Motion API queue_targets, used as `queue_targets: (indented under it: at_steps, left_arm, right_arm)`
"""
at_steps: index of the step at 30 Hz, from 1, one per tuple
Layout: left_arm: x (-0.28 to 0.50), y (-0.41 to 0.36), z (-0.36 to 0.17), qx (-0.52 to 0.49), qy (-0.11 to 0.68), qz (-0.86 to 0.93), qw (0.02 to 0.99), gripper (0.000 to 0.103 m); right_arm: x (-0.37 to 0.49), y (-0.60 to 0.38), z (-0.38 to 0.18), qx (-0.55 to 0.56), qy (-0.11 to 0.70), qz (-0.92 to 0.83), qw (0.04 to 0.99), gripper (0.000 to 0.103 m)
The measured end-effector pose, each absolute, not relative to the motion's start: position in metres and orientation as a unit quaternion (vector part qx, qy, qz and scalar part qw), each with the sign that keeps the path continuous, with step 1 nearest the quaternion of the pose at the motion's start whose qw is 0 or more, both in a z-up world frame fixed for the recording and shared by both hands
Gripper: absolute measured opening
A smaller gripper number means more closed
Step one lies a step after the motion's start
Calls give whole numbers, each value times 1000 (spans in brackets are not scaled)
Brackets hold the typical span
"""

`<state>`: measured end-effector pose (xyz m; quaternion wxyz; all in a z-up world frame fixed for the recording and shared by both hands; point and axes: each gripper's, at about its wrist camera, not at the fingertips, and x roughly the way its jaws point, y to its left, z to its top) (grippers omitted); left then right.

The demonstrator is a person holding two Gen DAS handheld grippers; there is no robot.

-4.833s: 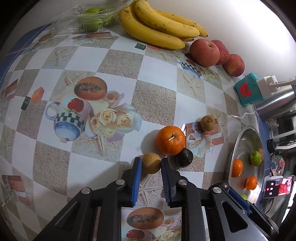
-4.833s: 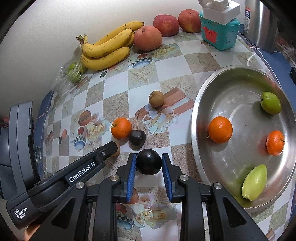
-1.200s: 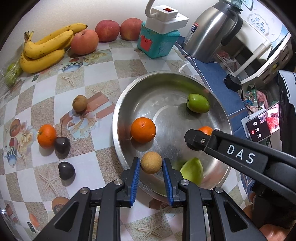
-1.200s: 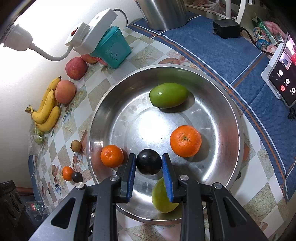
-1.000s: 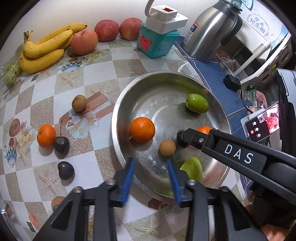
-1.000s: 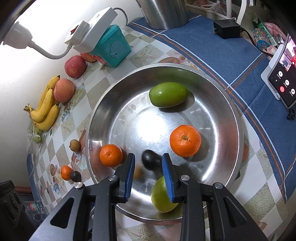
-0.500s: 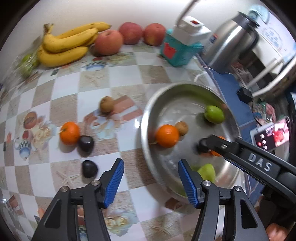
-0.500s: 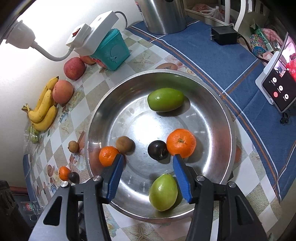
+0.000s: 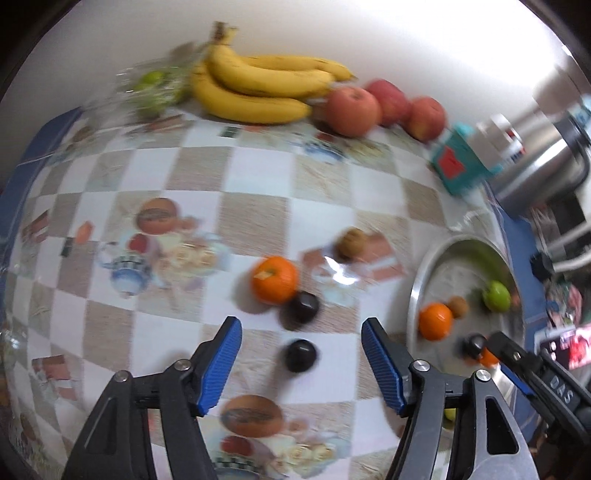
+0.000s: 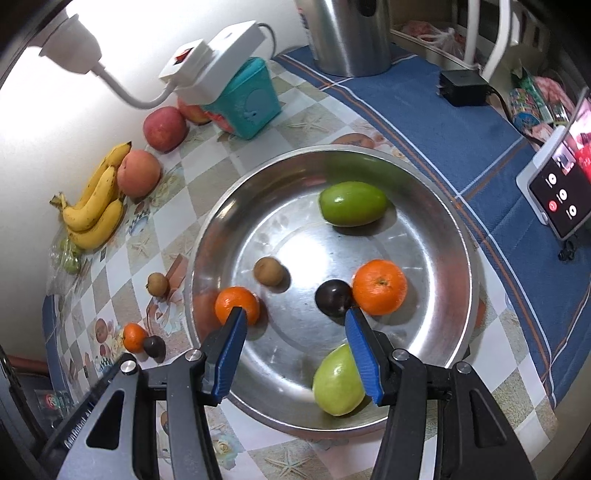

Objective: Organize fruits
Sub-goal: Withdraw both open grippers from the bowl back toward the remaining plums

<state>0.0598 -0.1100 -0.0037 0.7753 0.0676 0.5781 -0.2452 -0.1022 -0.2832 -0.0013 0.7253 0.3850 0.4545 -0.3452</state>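
Note:
My left gripper (image 9: pixel 301 336) hovers over the chequered tablecloth with its jaws opening. A dark plum (image 9: pixel 300 355) lies on the cloth below the gap, untouched. Just beyond it sit another dark fruit (image 9: pixel 303 306), an orange (image 9: pixel 275 280) and a small brown fruit (image 9: pixel 351 240). My right gripper (image 10: pixel 295 321) stands open and empty above the steel bowl (image 10: pixel 295 229). In the bowl lie a dark plum (image 10: pixel 333 297), two oranges (image 10: pixel 380 287), a brown fruit (image 10: pixel 269 271) and two green fruits (image 10: pixel 352 203).
Bananas (image 9: pixel 258 88) and apples (image 9: pixel 352 110) line the wall at the back. A teal box (image 10: pixel 247 107) carries a white power strip, with a steel kettle (image 10: pixel 347 33) behind it. A phone (image 10: pixel 557 195) stands on the blue cloth to the right.
Both grippers opened and dropped their fruits into the bowl, the brown one and the dark plum. The left gripper then swung left, out over the fruits on the cloth. The right one stayed put.

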Motion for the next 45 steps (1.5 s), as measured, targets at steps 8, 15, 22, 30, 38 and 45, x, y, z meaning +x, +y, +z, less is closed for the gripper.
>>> queue_targets:
  at_steps: [8,15,22,30,38,45]
  left_arm:
    - [83,-78,-3,62,563,-161,808,100]
    - [88,-67,0,67,545,-136,825,103]
    - [90,-56,6,62,529,-127,837,103]
    - [89,-48,14,60,505,-132,851,103]
    - [93,-31,17,38,509,-122,851,103]
    - [98,-28,7,46,529,-124,838,103]
  right_arm:
    - [-80,-262,8,318,472,-333,752,74]
    - [-60,-241,15,274,474,-306,779,94]
    - [-48,-224,19,264,466,-280,797,94]
    - [-36,-211,22,261,455,-258,812,94]
    - [-28,-196,17,251,459,-244,816,95]
    - [-17,-178,3,246,481,-231,809,95]
